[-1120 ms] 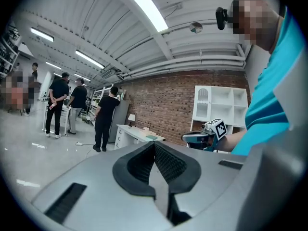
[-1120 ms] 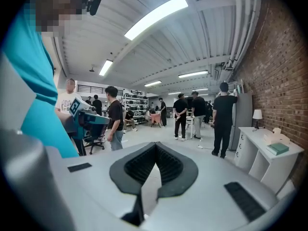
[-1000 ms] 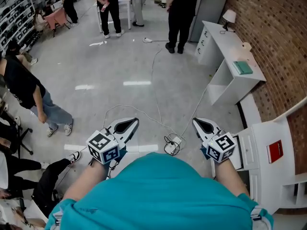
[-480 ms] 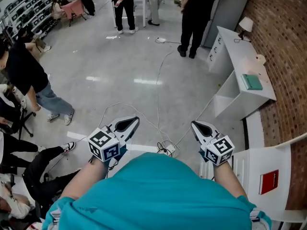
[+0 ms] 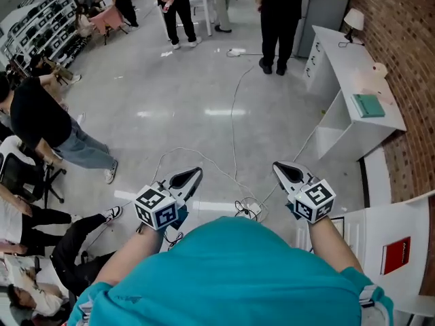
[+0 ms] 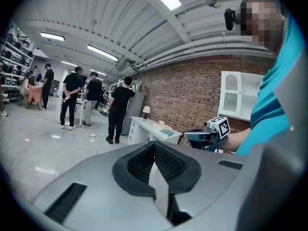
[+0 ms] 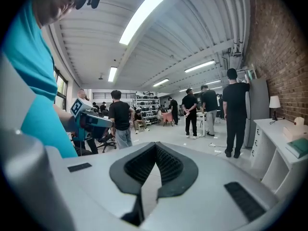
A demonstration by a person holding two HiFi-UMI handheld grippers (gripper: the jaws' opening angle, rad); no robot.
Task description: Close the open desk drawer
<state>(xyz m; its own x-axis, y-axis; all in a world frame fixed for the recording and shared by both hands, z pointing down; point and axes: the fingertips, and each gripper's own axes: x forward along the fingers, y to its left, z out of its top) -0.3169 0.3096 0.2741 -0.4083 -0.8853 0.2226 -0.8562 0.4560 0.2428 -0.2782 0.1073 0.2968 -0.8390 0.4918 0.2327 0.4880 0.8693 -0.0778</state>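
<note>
Tools: left tool (image 5: 195, 172), right tool (image 5: 278, 166), 2 closed | white desks (image 5: 343, 63): seemingly 2

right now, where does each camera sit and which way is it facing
head view: on the person's head, looking steeply down at the floor; shows the teal shirt, left gripper and right gripper.
left gripper view: rides the left gripper, facing along its shut jaws toward the white desk and brick wall; the right gripper shows.
right gripper view: rides the right gripper, facing standing people across the room; the left gripper shows.
shared: both gripper views catch the white desk.
</note>
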